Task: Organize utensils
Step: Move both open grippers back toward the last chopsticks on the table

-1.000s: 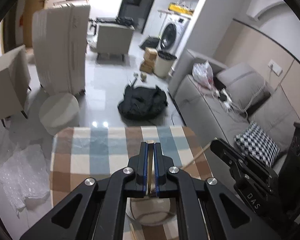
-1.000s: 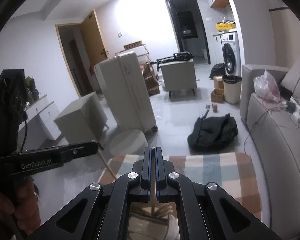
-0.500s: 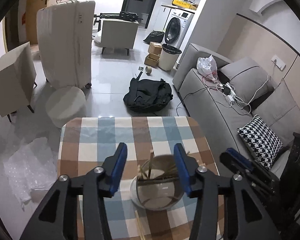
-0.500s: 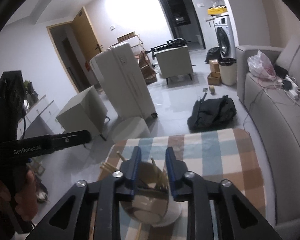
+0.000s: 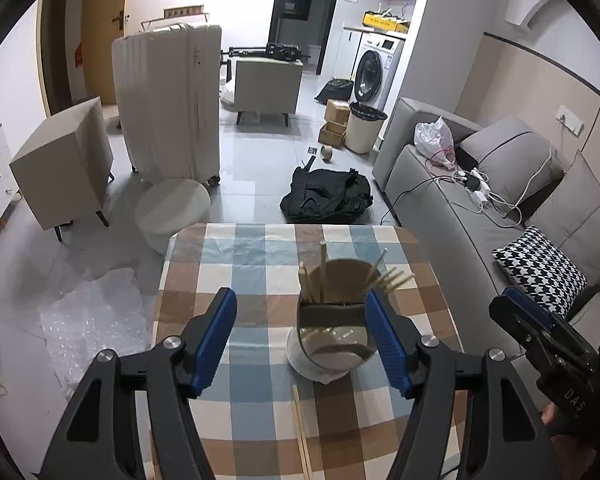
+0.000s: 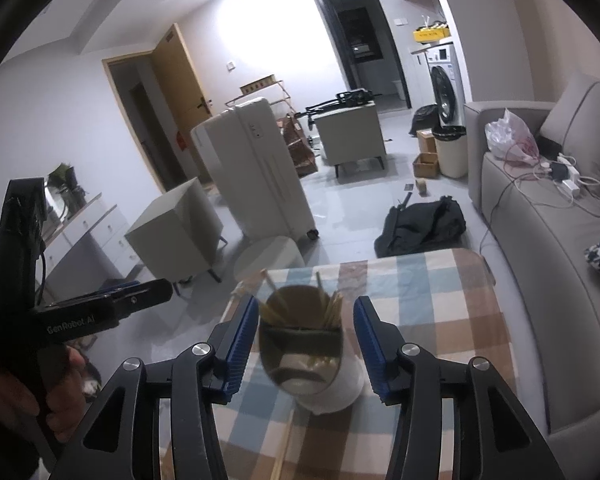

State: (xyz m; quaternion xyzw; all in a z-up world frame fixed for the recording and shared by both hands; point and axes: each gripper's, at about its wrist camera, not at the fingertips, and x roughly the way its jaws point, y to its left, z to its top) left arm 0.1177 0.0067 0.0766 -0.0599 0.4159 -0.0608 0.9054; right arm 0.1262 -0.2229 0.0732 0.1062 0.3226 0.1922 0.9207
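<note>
The cup stood on the checked tablecloth, near the middle of the table. It was shiny, with a white bottom. Many chopsticks stuck up out of it, some leaning to one side and some to the other. Two more chopsticks lay flat on the cloth, just in front of the cup. They were not in the cup yet.

My left claw was opening. Nothing was between its blue pads; the cup showed in the gap, but farther off, and the pads did not touch it. My right claw was opening too. The cup sat in that gap as well, and those pads were not pressing on it. So both claws held nothing.

I think I had just let chopsticks drop into the cup, one from each claw. That step looked done. The next job, I think, was the two chopsticks on the cloth. For that I would need to tip a claw down low, put the pads on each side of a thin stick and squeeze gently. The sticks lay flat and close together, so grabbing only one could be tricky. I would also have to keep from bumping the cup.

Past the table were a black bag on the floor, a white suitcase and a grey sofa.
</note>
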